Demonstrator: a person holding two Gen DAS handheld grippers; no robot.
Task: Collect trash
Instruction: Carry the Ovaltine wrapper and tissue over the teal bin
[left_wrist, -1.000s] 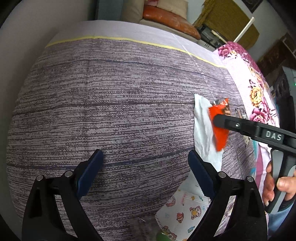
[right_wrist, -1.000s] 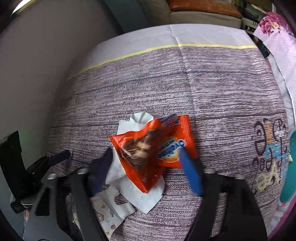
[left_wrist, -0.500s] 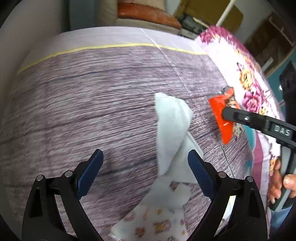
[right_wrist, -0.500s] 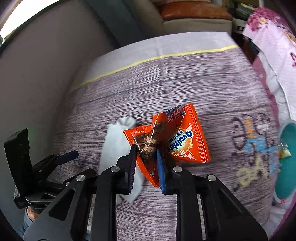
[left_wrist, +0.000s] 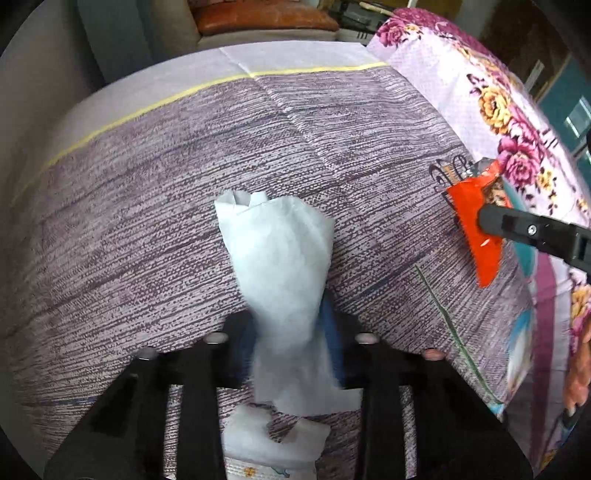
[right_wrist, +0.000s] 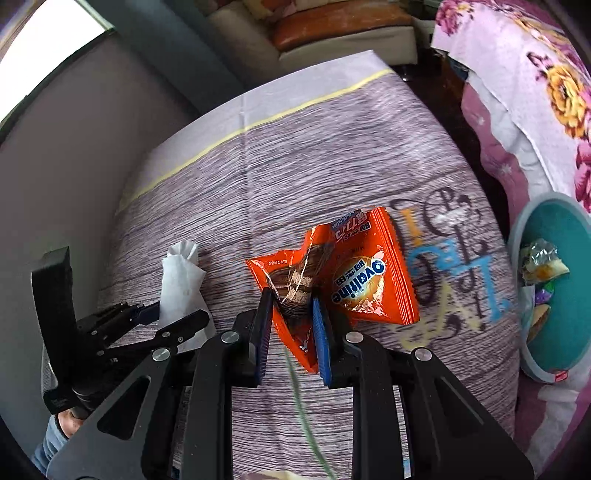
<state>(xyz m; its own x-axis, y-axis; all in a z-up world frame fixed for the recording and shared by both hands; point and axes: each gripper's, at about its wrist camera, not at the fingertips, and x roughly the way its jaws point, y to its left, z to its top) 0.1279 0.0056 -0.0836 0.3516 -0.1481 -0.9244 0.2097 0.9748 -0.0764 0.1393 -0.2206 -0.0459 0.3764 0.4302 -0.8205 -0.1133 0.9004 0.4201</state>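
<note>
The left gripper (left_wrist: 286, 343) jaws are closing on one crumpled white tissue (left_wrist: 280, 258); the right gripper (right_wrist: 291, 332) jaws pinch one torn orange foil snack wrapper (right_wrist: 354, 280).

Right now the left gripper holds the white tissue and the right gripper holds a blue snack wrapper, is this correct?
Not quite. The snack wrapper in the right gripper is orange, not blue, as the right wrist view shows. The left gripper is closing on the white tissue.

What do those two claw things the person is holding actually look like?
Each is a handheld tool of matte black plastic. The left gripper and right gripper both have two angular black arms with triangular cut-outs and silver screw heads, tipped with flat blue ribbed pads. A blue sleeve shows at one hand.
</note>
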